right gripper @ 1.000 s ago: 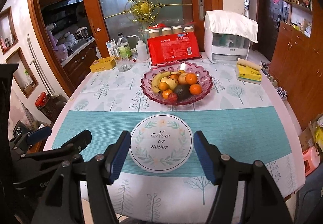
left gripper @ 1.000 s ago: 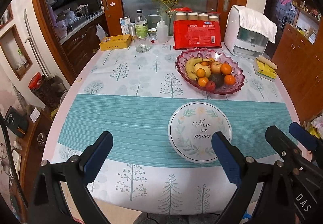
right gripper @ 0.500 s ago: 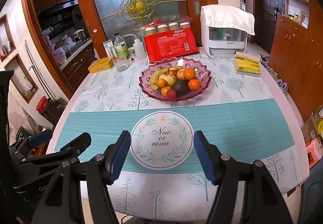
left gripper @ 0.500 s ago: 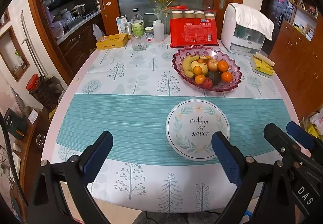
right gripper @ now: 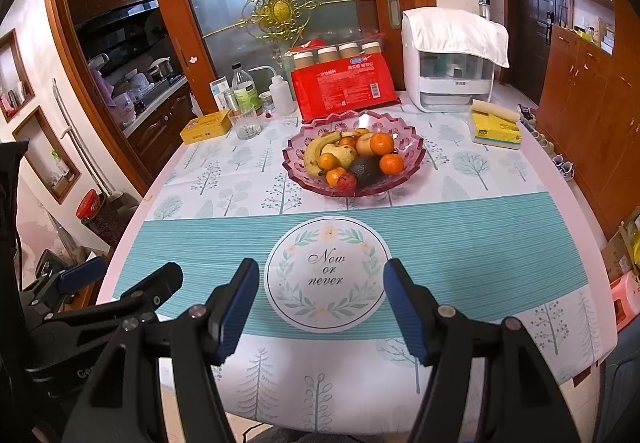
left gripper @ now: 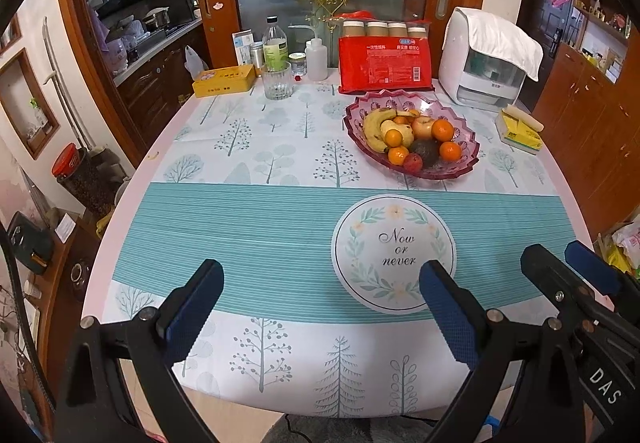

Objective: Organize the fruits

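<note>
- Kitchen cabinets and a glass sliding door stand behind a round table (left gripper: 132, 203) covered with a tree-print cloth that has a teal band across it.
- All the fruit in view sits in a pink glass bowl (right gripper: 412, 147) toward the far edge of the tabletop: a banana (right gripper: 314, 153), a pear (right gripper: 340, 152), an apple (right gripper: 365, 142), an avocado (right gripper: 366, 167), several oranges (right gripper: 382, 143) and a small red fruit (right gripper: 347, 182).
- No fruit lies loose on the cloth, so the scene fits either a finished gathering or a pile waiting to be sorted out; the pictures do not settle which.
- Both tools hover over the near edge: the left gripper (left gripper: 320, 297) has its fingers spread wide and holds nothing, and the right gripper (right gripper: 316, 297) is likewise spread and empty, straddling the round "Now or never" print (right gripper: 328, 275).
- Any reach into the bowl would need care: the fruit is heaped and touching, so a round orange could roll when a neighbour shifts.
- Coming down from above with the fingers on either side of one piece, clear of the scalloped rim, seems the safest approach.
- A drinking glass (left gripper: 277, 85) and a row of bottles (left gripper: 275, 43) stand along the far edge, well clear of the bowl.
</note>
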The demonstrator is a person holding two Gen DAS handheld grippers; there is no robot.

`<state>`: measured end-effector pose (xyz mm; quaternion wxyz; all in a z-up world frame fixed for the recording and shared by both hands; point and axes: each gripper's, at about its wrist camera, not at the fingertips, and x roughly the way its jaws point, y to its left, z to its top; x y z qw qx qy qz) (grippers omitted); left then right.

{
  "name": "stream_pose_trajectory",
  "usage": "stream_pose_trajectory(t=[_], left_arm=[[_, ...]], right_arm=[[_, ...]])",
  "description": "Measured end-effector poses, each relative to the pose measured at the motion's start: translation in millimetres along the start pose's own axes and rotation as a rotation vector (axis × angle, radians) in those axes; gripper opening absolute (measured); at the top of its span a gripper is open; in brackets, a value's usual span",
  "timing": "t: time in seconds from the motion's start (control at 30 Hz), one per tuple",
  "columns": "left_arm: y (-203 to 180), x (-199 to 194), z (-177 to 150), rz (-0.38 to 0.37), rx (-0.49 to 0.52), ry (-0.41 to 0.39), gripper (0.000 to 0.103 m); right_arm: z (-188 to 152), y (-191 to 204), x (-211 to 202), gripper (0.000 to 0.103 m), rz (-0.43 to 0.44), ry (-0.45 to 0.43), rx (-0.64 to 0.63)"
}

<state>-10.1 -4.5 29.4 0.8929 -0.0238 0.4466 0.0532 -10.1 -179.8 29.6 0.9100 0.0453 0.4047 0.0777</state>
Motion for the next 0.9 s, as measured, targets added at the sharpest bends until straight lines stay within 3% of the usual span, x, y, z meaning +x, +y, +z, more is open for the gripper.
stream_pose_trajectory(t=[0.9], left_arm=[[-9,1,-11,-0.017,0.039,0.031,0.098]], right_arm=[[-14,-8,-7,0.065,-0.019,0.014,0.046]])
